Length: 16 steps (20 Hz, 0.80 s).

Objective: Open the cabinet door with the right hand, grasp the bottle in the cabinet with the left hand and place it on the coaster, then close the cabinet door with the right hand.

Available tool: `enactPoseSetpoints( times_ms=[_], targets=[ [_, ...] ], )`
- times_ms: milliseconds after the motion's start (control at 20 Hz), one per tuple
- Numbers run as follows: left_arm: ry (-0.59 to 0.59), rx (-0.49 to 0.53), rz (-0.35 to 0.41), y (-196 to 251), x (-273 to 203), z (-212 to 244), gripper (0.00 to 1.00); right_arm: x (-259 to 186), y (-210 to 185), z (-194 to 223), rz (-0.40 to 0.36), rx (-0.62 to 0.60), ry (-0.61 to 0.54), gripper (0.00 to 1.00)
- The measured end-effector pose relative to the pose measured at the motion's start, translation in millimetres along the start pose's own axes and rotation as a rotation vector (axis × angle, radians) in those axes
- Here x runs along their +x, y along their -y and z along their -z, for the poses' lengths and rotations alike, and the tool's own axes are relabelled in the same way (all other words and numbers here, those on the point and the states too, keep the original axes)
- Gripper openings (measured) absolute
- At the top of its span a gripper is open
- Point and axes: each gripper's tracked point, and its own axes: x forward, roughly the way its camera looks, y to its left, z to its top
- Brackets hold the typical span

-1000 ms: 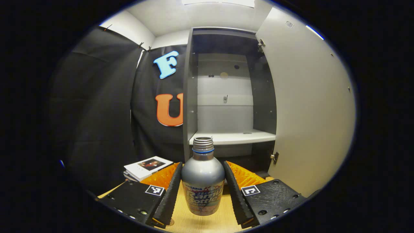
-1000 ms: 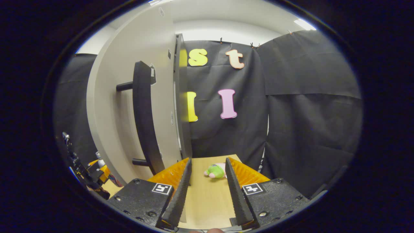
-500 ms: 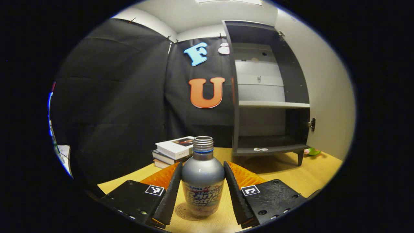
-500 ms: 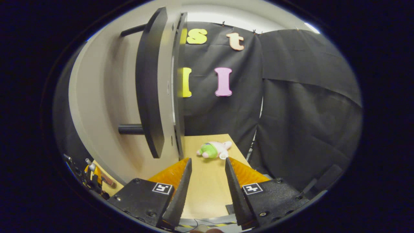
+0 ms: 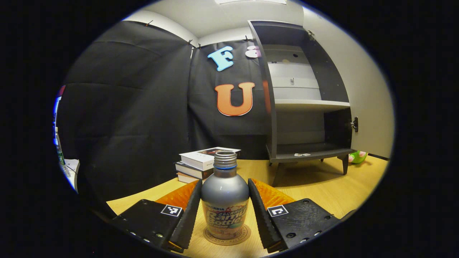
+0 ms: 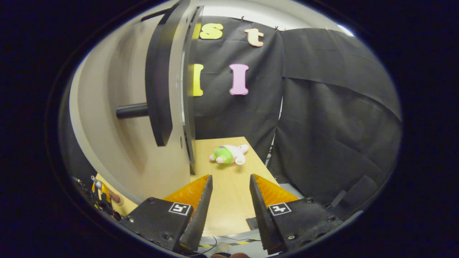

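While the left tool [image 5: 223, 209] grips the upright bottle [image 5: 225, 200] between both fingers, the bottle's base sits on the round coaster [image 5: 226, 236] on the worktop [image 5: 322, 186]. Beyond stands the cabinet [image 5: 308, 107], open. The right tool [image 6: 226, 211], unclenched and holding nothing, hangs just right of the cabinet door [image 6: 118, 143], nearer its black handle [image 6: 159, 82] for closing.

We see a wooden table [image 5: 315, 186] carrying a round coaster [image 5: 227, 236] under the bottle [image 5: 225, 200], 3 stacked books [image 5: 200, 163], the open cabinet [image 5: 304, 107] and a plush toy [image 6: 227, 154].
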Motion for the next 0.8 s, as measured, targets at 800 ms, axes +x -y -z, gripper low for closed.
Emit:
enactPoseSetpoints(
  times_ms=[800],
  targets=[
    [-0.044, 0.050, -0.033, -2.1, 0.7, 14.6, 0.80, 10.0, -1.6, 15.3, -0.024, -0.016, -0.036, 0.65]
  ],
)
